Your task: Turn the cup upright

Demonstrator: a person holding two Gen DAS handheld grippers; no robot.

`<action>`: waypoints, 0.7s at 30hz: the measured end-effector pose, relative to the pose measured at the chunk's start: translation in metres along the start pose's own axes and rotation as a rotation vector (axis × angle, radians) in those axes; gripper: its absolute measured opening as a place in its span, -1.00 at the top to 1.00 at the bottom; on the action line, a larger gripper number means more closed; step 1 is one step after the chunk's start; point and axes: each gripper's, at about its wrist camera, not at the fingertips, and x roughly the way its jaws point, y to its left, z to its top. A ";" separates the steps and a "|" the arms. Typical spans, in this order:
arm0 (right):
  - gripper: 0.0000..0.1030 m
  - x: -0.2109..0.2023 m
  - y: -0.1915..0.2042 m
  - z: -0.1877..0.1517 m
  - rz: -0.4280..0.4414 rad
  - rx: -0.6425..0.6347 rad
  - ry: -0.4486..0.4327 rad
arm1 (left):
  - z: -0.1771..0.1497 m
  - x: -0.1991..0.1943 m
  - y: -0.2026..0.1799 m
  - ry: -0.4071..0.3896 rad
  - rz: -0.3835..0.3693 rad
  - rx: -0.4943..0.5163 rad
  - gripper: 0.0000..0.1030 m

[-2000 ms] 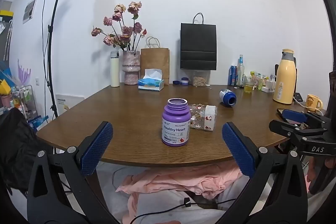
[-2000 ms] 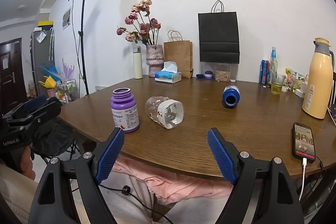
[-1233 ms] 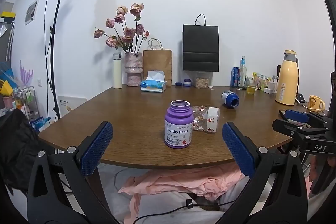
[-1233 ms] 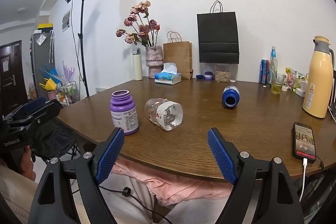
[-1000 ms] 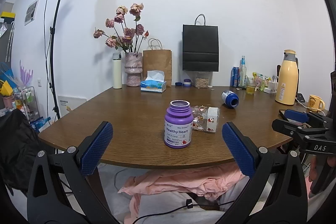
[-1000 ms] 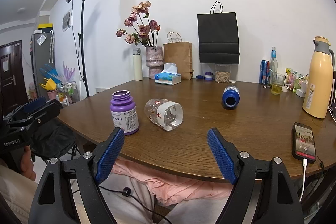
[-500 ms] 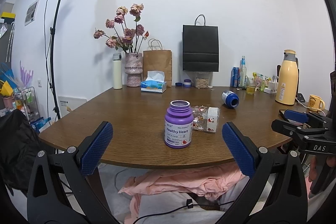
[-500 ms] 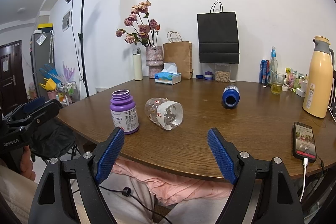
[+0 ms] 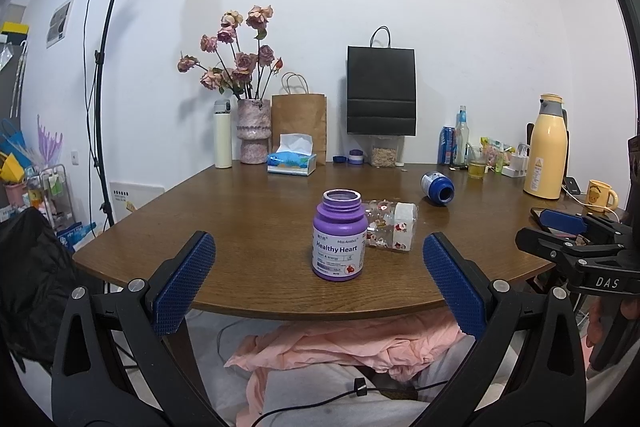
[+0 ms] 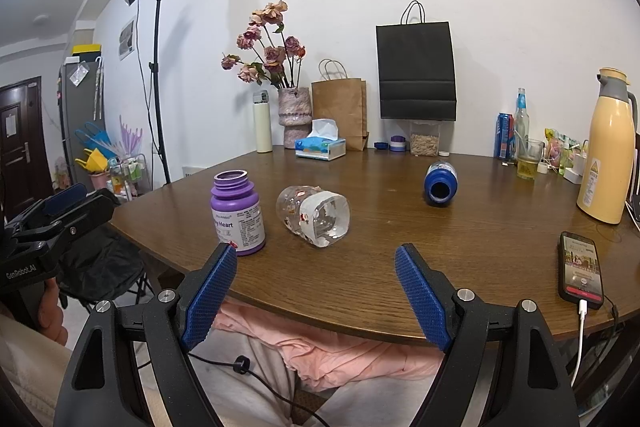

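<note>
A clear glass cup (image 10: 313,215) with red and white prints lies on its side on the brown table (image 10: 400,267), mouth toward the right wrist camera. In the left wrist view the cup (image 9: 390,225) lies just behind and right of an upright purple bottle (image 9: 339,235). A blue cup (image 10: 440,183) also lies on its side farther back; it also shows in the left wrist view (image 9: 437,188). My left gripper (image 9: 318,285) is open and empty, off the table's near edge. My right gripper (image 10: 316,289) is open and empty, in front of the glass cup.
The purple bottle (image 10: 238,213) stands left of the glass cup. A phone (image 10: 581,269) on a cable lies at the right edge. A yellow thermos (image 10: 609,147), drinks, paper bags (image 10: 416,67), tissue box (image 10: 320,147) and flower vase (image 10: 295,117) line the back.
Both views dipped slightly lower about a second ago; since then nothing has visibly moved. Both grippers stay open.
</note>
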 end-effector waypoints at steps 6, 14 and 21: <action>-0.66 0.000 0.000 0.000 0.001 0.001 0.000 | 0.000 0.000 0.000 0.001 -0.001 0.000 -1.00; -0.66 0.000 0.000 0.000 -0.002 0.002 -0.003 | -0.001 0.000 -0.001 0.000 -0.001 0.003 -1.00; -0.66 0.000 0.000 -0.002 0.001 0.005 -0.002 | -0.001 0.000 -0.001 0.001 -0.002 0.003 -1.00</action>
